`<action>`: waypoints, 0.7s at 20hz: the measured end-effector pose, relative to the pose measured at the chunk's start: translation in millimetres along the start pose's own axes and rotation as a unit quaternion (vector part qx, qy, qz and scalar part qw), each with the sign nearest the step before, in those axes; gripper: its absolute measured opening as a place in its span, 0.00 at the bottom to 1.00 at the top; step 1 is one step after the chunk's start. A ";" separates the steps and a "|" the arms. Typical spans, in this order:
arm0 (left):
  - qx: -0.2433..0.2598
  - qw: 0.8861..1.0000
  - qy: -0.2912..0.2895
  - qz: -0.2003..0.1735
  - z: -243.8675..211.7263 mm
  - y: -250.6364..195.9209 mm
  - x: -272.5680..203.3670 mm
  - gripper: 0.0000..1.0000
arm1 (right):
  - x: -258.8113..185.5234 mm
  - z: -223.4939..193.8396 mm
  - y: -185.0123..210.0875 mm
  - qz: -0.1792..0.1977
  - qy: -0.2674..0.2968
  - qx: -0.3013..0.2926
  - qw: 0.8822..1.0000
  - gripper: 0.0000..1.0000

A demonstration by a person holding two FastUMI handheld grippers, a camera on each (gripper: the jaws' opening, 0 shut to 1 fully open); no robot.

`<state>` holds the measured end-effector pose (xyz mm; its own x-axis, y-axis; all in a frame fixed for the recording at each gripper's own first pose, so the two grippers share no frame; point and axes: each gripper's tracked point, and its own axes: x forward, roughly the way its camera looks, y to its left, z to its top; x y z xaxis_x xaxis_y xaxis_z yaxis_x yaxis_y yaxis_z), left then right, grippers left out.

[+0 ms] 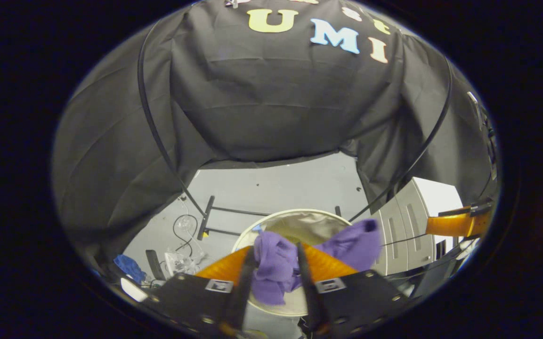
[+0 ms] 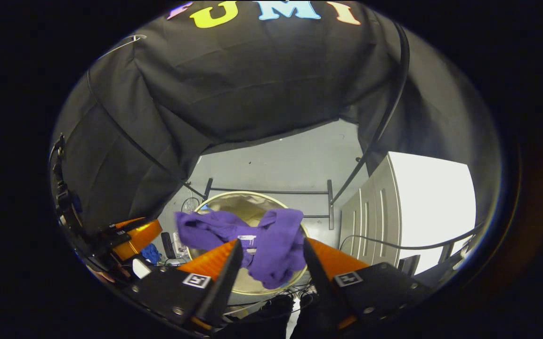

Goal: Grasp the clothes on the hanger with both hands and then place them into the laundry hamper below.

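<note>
My left tongs (image 1: 275, 278) pinch one bunched end of the soft purple garment (image 1: 278, 263); my right tongs (image 2: 271, 263) pinch the other end (image 2: 276, 249). The crumpled cloth stretches crosswise between them, sagging above the round, pale-rimmed laundry hamper (image 2: 233, 200). Its lower folds hide the hamper's near rim. Beyond lies grey floor (image 2: 280, 165).

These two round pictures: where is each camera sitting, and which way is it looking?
Left gripper view: rides on the left gripper, looking down along its fingers at the crumpled purple cloth garment they pinch, above the round pale laundry hamper; the right gripper shows at the right edge.
Right gripper view: rides on the right gripper, looking down at the same garment over the hamper; the left gripper shows at left.
Shared: garment, hamper, grey floor.
</note>
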<state>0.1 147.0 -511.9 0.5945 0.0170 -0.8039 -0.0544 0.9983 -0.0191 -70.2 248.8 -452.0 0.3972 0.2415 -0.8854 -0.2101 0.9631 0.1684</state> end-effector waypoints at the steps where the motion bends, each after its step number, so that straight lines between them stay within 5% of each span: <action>1: 0.005 1.000 -0.006 0.010 1.4 4.6 -1.7 0.64 | -4.3 3.2 -2.0 -0.003 -0.005 -0.006 1.000 0.95; 3: 0.017 0.999 -0.013 0.031 9.4 12.7 -15.6 0.96 | -15.5 10.8 -7.8 -0.004 -0.016 -0.011 1.000 0.96; 14: 0.026 0.991 -0.104 0.083 110.8 -63.2 -117.7 0.96 | -114.5 83.1 -113.0 -0.016 -0.148 -0.014 0.989 0.95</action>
<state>22.4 88.1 -350.3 0.7336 0.1859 -0.6537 -0.1269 0.9824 0.1370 -17.7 122.3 -333.7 0.6473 0.2396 -0.7236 -0.2158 0.9681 0.1275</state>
